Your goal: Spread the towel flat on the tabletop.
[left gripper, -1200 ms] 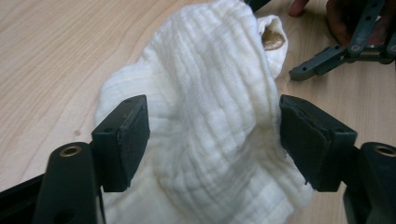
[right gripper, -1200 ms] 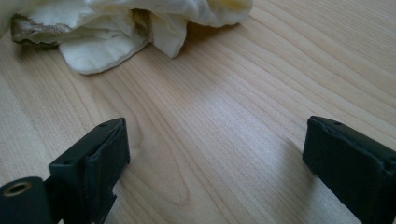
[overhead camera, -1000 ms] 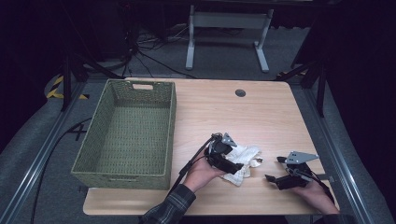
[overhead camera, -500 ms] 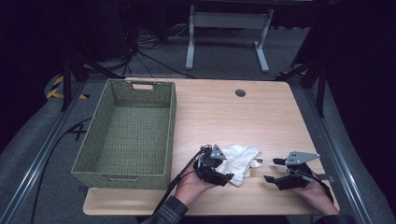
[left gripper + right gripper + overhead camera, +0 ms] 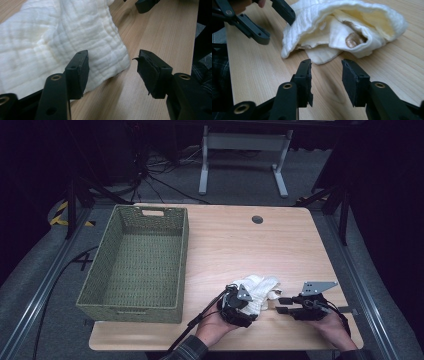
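Observation:
A crumpled white cloth [image 5: 261,289] lies near the table's front edge, between my two grippers. In the right gripper view the cloth [image 5: 342,27] shows brown stains in its folds. My left gripper [image 5: 248,310] sits at the cloth's near left side. Its jaws have just been closing and stand open; the cloth's [image 5: 62,42] corner lies between them, and the right pad [image 5: 150,72] is clear of it. My right gripper [image 5: 279,305] points left at the cloth from a short way off. Its jaws [image 5: 325,77] have also just been closing, still open over bare wood.
A green woven basket [image 5: 135,265] stands on the left half of the wooden table [image 5: 225,240]. A round cable hole [image 5: 257,219] sits near the far edge. Both hands are close to the front edge. A white frame [image 5: 240,150] stands on the floor beyond.
My left hand has slid off the top of the cloth toward the front edge and sunk, uncovering more cloth. The right gripper stayed put while its jaws narrowed.

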The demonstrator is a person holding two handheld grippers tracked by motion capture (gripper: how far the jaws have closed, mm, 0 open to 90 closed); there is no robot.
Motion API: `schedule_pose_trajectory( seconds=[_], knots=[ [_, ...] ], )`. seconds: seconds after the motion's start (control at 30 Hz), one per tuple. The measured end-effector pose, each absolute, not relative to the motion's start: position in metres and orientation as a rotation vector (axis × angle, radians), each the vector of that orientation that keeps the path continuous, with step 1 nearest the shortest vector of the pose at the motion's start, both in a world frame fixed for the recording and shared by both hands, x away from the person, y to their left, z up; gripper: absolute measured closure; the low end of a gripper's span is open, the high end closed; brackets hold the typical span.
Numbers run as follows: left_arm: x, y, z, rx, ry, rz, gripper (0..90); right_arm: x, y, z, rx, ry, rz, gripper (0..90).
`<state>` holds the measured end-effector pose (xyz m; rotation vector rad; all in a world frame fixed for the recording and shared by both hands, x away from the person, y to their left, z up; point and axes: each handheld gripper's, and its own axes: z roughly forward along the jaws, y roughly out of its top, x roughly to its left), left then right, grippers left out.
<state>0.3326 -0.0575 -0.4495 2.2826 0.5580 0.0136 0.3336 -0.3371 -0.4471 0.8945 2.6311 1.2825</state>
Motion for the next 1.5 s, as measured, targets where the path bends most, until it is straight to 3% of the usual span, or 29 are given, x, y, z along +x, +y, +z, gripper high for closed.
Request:
schedule_pose_trajectory(
  seconds=[0.33,0.67,0.73,0.93,1.5],
  knots=[
    [0.334,-0.066,-0.459,2.353,0.54,0.073,51.8,0.345,-0.327,-0.45,0.938,2.659,1.321,65.6],
    [0.343,-0.062,-0.458,2.36,0.583,0.097,81.4,0.355,-0.313,-0.452,0.964,2.681,1.347,71.3],
    [0.345,-0.061,-0.458,2.369,0.585,0.074,84.0,0.358,-0.31,-0.453,0.962,2.684,1.326,74.0],
    [0.349,-0.058,-0.457,2.351,0.617,0.023,86.4,0.364,-0.304,-0.455,0.981,2.682,1.285,87.9],
    [0.356,-0.02,-0.422,2.095,0.684,0.018,86.6,0.367,-0.329,-0.439,1.033,2.569,1.342,88.4]
  ],
)
